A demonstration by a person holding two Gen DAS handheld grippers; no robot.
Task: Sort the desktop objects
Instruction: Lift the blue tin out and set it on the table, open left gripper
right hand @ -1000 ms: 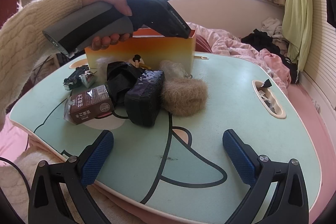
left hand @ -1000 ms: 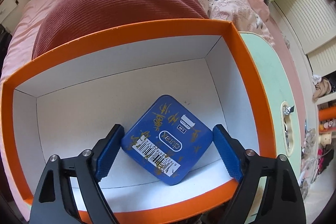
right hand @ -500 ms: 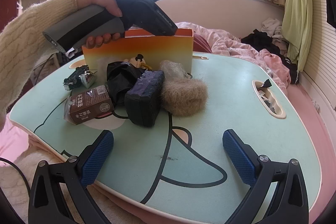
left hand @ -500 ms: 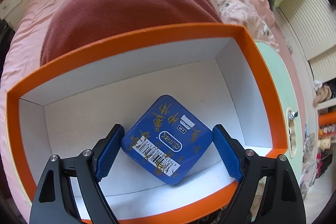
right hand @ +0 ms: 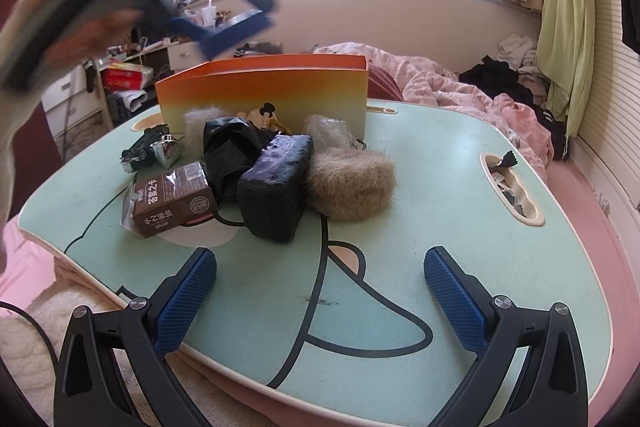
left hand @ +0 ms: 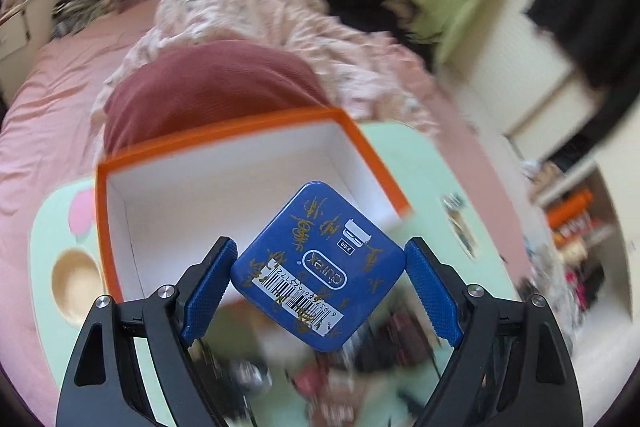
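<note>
Blue tin (left hand: 320,263) gripped in raised left gripper's (left hand: 320,283) jaws.

Left tool (right hand: 224,23) and hand (right hand: 80,27) motion-blurred – clutter (left hand: 320,367) beneath blue tin (left hand: 320,263) unreadable

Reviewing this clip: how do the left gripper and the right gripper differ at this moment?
The left gripper is clamped on the blue tin; the right gripper has nothing between its pads. The left gripper is up in the air, higher than the orange box's rim; the right gripper sits low over a bare part of the green table. Both have black arms and blue textured pads, spread similarly wide.
</note>
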